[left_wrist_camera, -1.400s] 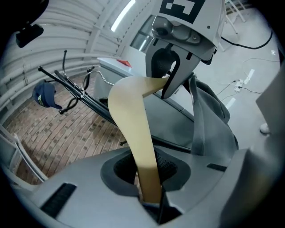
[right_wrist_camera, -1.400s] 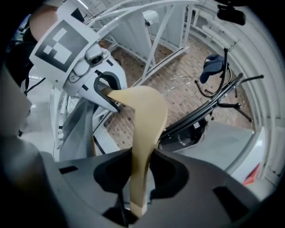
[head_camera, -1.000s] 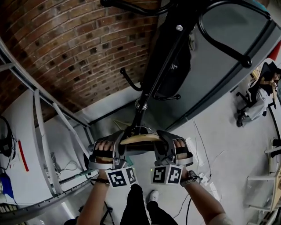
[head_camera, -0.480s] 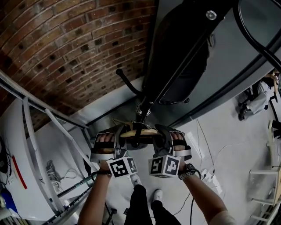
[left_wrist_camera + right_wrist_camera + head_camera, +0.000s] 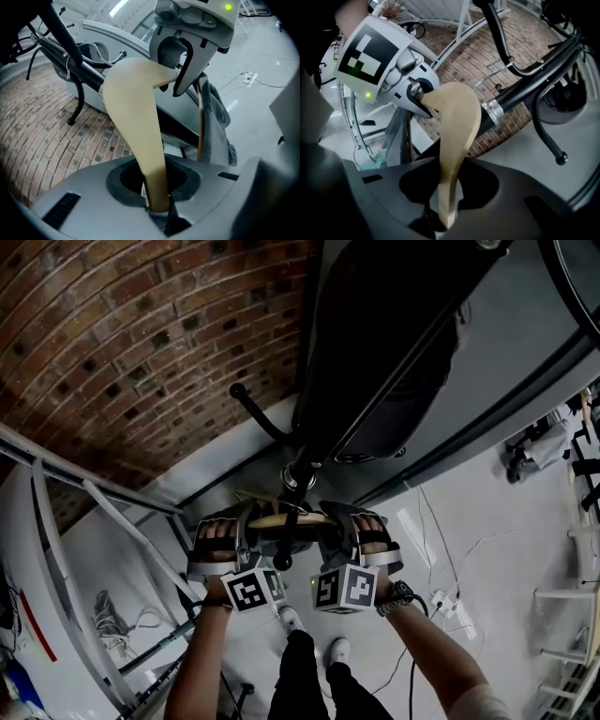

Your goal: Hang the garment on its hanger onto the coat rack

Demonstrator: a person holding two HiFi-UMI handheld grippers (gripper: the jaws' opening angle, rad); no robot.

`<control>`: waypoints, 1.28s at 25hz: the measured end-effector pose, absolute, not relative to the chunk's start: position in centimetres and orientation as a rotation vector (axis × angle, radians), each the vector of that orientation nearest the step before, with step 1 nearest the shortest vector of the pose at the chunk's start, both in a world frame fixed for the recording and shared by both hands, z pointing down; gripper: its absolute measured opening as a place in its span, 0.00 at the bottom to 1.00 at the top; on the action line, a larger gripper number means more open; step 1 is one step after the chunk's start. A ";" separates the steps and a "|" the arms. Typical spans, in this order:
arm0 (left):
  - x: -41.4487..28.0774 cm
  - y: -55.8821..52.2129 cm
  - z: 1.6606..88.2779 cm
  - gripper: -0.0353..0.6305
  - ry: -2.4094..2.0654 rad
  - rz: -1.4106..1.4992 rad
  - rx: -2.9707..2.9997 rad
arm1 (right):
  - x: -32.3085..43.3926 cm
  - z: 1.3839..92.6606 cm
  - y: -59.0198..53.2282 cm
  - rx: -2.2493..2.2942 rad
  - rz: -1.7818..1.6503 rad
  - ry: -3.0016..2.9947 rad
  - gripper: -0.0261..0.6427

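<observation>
A tan wooden hanger [image 5: 291, 519] lies level between my two grippers, just in front of the black coat rack pole [image 5: 375, 390]. My left gripper [image 5: 246, 538] is shut on its left end, my right gripper [image 5: 330, 534] on its right end. In the left gripper view the hanger [image 5: 136, 122] runs from my jaws up to the right gripper [image 5: 187, 47], and grey cloth [image 5: 215, 122] hangs beneath it. In the right gripper view the hanger [image 5: 457, 136] reaches across to the left gripper [image 5: 398, 70]. A black rack arm with a knob [image 5: 278, 562] crosses the hanger's middle.
A dark bulky item [image 5: 375, 352] hangs on the rack above my hands. A brick wall [image 5: 141, 343] stands behind and to the left, with white metal rails [image 5: 103, 512] below it. Cables [image 5: 441, 601] lie on the grey floor at right, and the person's shoes [image 5: 333, 650] show below.
Both grippers have carried the hanger closer to the rack's pole collar. The dark hanging item now fills more of the top of the head view. The grips look the same.
</observation>
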State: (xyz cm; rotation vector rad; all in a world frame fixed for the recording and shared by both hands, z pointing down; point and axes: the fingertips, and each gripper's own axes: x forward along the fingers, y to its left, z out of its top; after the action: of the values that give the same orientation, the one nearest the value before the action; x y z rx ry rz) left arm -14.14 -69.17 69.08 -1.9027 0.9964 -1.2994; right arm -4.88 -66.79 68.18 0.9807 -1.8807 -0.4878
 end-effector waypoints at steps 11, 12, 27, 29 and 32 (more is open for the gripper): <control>-15.9 -66.6 68.0 0.34 1.146 -1.128 -2.070 | -4.1 66.2 -64.7 0.987 -0.329 -2.067 0.41; -16.4 -65.9 67.9 0.34 1.182 -1.125 -2.084 | -3.7 65.9 -64.1 0.994 -0.322 -2.080 0.41; -15.2 -46.9 54.8 0.06 1.682 -0.766 -2.322 | 3.6 51.8 -46.8 1.330 0.171 -2.569 0.07; -13.9 -44.3 52.3 0.06 1.703 -0.695 -2.334 | 4.4 49.1 -44.4 1.312 0.204 -2.616 0.07; -12.6 -40.1 48.5 0.06 1.785 -0.548 -2.395 | 5.5 45.4 -40.4 1.273 0.191 -2.642 0.07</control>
State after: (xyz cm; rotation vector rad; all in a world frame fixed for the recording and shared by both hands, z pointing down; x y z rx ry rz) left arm -12.59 -40.09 48.54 -2.3954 1.7850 -0.5484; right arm 5.47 -40.36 45.43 1.2730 -2.6422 0.1915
